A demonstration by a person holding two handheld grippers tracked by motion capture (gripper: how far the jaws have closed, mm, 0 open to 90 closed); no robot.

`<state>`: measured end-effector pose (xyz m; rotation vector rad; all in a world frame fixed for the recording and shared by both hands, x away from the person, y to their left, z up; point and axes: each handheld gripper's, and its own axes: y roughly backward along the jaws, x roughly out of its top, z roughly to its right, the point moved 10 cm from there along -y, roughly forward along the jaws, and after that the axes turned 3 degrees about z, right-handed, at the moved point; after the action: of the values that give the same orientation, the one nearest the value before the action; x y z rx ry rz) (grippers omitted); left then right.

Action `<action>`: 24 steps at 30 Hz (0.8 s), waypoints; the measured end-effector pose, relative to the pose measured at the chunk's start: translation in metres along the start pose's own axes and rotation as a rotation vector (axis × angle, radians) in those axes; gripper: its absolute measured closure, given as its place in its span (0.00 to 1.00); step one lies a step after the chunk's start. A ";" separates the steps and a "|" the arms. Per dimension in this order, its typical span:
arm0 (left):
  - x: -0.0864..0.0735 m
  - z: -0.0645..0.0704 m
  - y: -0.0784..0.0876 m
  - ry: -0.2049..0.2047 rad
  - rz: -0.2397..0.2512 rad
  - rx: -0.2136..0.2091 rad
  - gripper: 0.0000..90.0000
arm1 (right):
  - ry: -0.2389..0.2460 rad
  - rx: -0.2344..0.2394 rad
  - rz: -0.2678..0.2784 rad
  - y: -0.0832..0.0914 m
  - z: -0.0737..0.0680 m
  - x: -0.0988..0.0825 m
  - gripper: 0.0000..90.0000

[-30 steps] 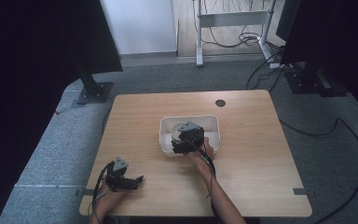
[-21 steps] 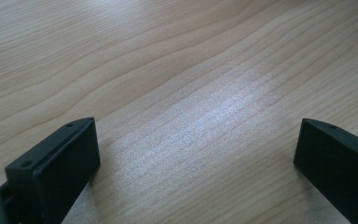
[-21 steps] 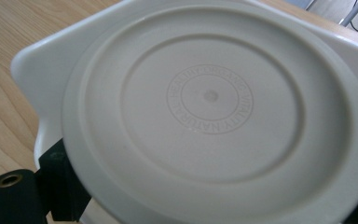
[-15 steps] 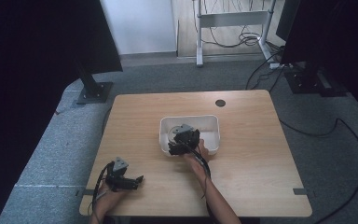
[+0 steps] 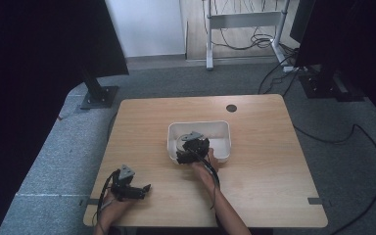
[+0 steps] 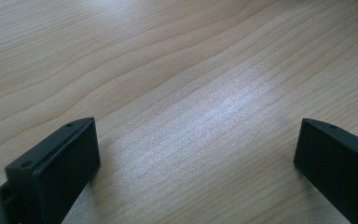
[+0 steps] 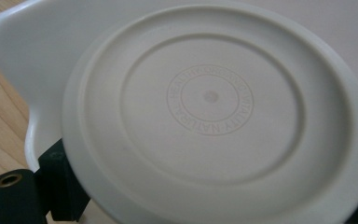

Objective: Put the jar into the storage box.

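Right gripper (image 5: 185, 155) sits over the near-left corner of the white rectangular plastic tub (image 5: 223, 128), jaws closed on a round off-white plastic lid (image 7: 214, 116). In the right gripper view one black jaw shows at the lid's lower-left edge; the other jaw barely peeks in at the bottom right corner. Lid face is turned to the camera, with concentric ridges and an embossed ring of small text around a centre dot. Tub wall shows behind the lid, a strip of wood at far left. From the high view the lid is a pale disc (image 5: 177, 145) just inside the tub's left end, at the gripper tips; cannot tell if it touches the tub floor. The right hand (image 5: 204, 166) holds the gripper, forearm coming up from the bottom edge.

Left gripper (image 5: 144, 188) rests low near the near-left corner of the light wooden table (image 5: 264, 161), jaws spread wide apart, nothing between them. Left gripper view: two black jaws over bare wood grain (image 6: 191, 93). Left hand (image 5: 108, 201) is at the table's near edge, cable looping beside it.

Tub is about mid-table. A small dark round hole (image 5: 231, 108) sits in the tabletop near the far edge. Grey carpet (image 5: 54, 161) around the table, cables (image 5: 367, 147) on the floor to the right.
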<state>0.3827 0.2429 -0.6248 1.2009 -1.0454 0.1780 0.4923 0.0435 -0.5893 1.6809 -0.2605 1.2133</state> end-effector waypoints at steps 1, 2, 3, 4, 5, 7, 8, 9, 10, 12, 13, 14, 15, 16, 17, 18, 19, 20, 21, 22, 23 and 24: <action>0.000 0.000 0.000 0.000 0.000 0.000 0.00 | -0.008 0.005 -0.001 0.000 0.001 0.000 0.10; 0.000 0.000 0.000 0.000 0.000 0.000 0.00 | -0.013 0.010 -0.002 0.000 0.001 0.000 0.10; 0.000 0.000 0.000 0.000 0.000 0.000 0.00 | -0.013 0.010 -0.002 0.000 0.001 0.000 0.10; 0.000 0.000 0.000 0.000 0.000 0.000 0.00 | -0.010 0.013 -0.004 0.000 0.001 -0.001 0.10; 0.000 0.000 0.000 0.000 0.000 0.000 0.00 | -0.007 0.014 -0.006 0.000 0.001 0.000 0.10; 0.000 0.000 0.000 0.000 0.000 0.000 0.00 | -0.011 0.015 -0.009 0.000 0.001 -0.001 0.10; 0.000 0.000 0.000 0.000 0.000 0.000 0.00 | -0.012 0.017 -0.011 0.000 0.001 -0.001 0.10; 0.000 0.000 0.000 0.000 0.000 0.000 0.00 | -0.012 0.019 -0.013 0.000 0.000 -0.001 0.09; 0.000 0.000 0.000 0.000 0.000 0.000 0.00 | -0.013 0.023 -0.012 0.000 0.000 -0.001 0.07; 0.000 0.000 0.000 0.000 0.000 0.000 0.00 | -0.014 0.032 -0.007 0.000 -0.001 0.000 0.05; 0.000 0.000 0.000 0.000 0.000 0.000 0.00 | -0.011 0.033 0.000 0.000 -0.001 0.001 0.03; 0.000 0.000 0.000 0.000 0.000 0.000 0.00 | -0.011 0.033 0.000 0.000 -0.001 0.001 0.03; 0.000 0.000 0.000 0.000 0.000 0.000 0.00 | -0.010 0.032 0.001 0.001 -0.001 0.001 0.03; 0.000 0.000 0.000 0.000 0.000 0.000 0.00 | -0.008 0.039 0.006 0.002 -0.001 0.002 0.03; 0.000 0.000 0.000 0.000 0.000 0.000 0.00 | -0.008 0.039 0.006 0.002 -0.001 0.002 0.03; 0.000 0.000 0.000 0.000 0.000 0.000 0.00 | -0.006 0.042 0.009 0.003 -0.001 0.002 0.04; 0.000 0.000 0.000 0.000 0.000 0.000 0.00 | -0.007 0.048 0.017 0.005 -0.001 0.003 0.04; 0.000 0.000 0.000 0.000 0.000 0.000 0.00 | -0.007 0.048 0.017 0.005 -0.001 0.003 0.04; 0.000 0.000 0.000 0.000 0.000 0.000 0.00 | -0.009 0.051 0.022 0.006 -0.001 0.003 0.04; 0.000 0.000 0.000 0.000 0.000 0.000 0.00 | -0.008 0.052 0.030 0.008 -0.001 0.004 0.04; 0.000 0.000 0.000 0.000 0.000 0.000 0.00 | -0.007 0.050 0.036 0.009 0.000 0.004 0.04; 0.000 0.000 0.000 0.000 0.000 0.000 0.00 | -0.006 0.051 0.037 0.010 0.000 0.005 0.04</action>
<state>0.3827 0.2429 -0.6248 1.2010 -1.0455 0.1780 0.4879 0.0405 -0.5795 1.7311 -0.2675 1.2519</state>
